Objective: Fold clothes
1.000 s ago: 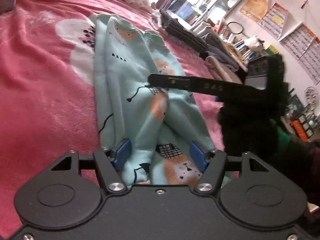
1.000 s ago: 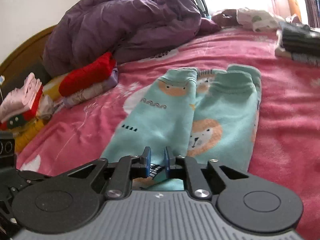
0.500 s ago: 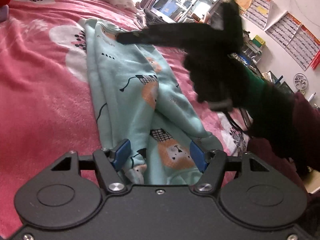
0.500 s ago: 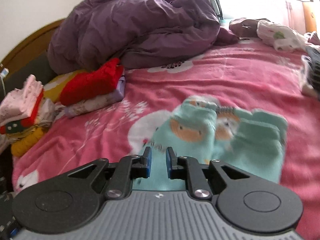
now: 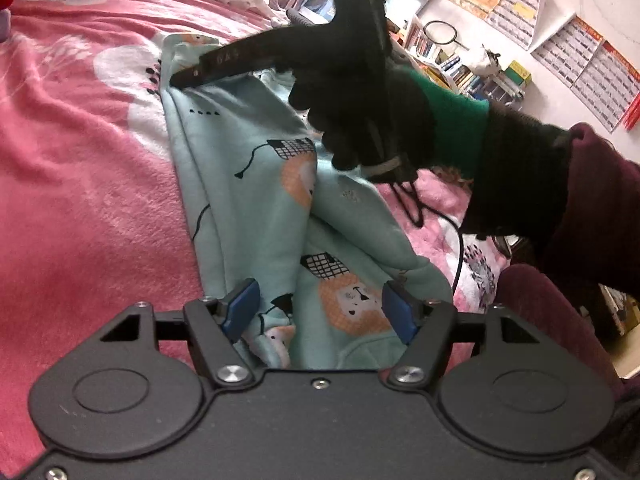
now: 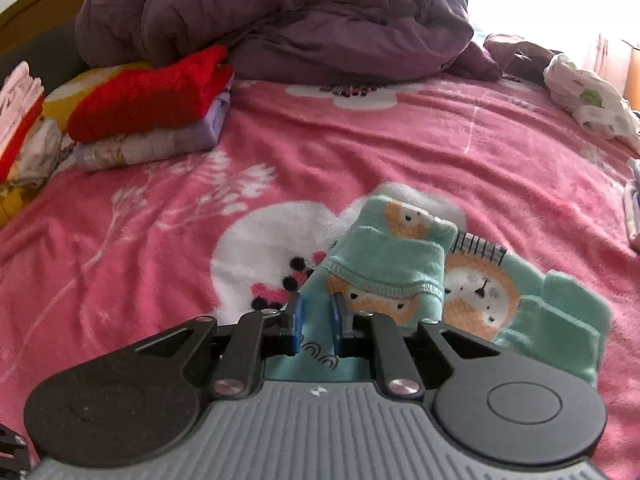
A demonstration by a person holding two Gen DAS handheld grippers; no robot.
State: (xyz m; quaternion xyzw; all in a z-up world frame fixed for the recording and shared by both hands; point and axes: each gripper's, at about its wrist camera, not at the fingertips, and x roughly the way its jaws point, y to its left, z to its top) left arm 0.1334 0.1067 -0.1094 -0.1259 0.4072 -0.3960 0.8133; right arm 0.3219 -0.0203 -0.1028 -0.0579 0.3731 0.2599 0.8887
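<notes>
Garment: mint lion-print children's trousers [image 5: 256, 184] lying lengthwise on the pink floral blanket [image 5: 80, 184].
Left gripper [image 5: 320, 312]: jaws spread wide, straddling the near end of the trousers, nothing clamped.
Right gripper [image 6: 318, 320]: jaws narrowly parted around cloth near the cuffs [image 6: 384, 264]; actual grip cannot be determined.
Background: red folded stack [image 6: 148, 92], purple duvet [image 6: 280, 12].

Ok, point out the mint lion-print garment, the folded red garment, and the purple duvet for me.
mint lion-print garment [image 5: 248, 152], left wrist view, on its flat upper panel.
folded red garment [image 6: 148, 92], right wrist view, on its top face.
purple duvet [image 6: 280, 12], right wrist view, on its crumpled middle.
</notes>
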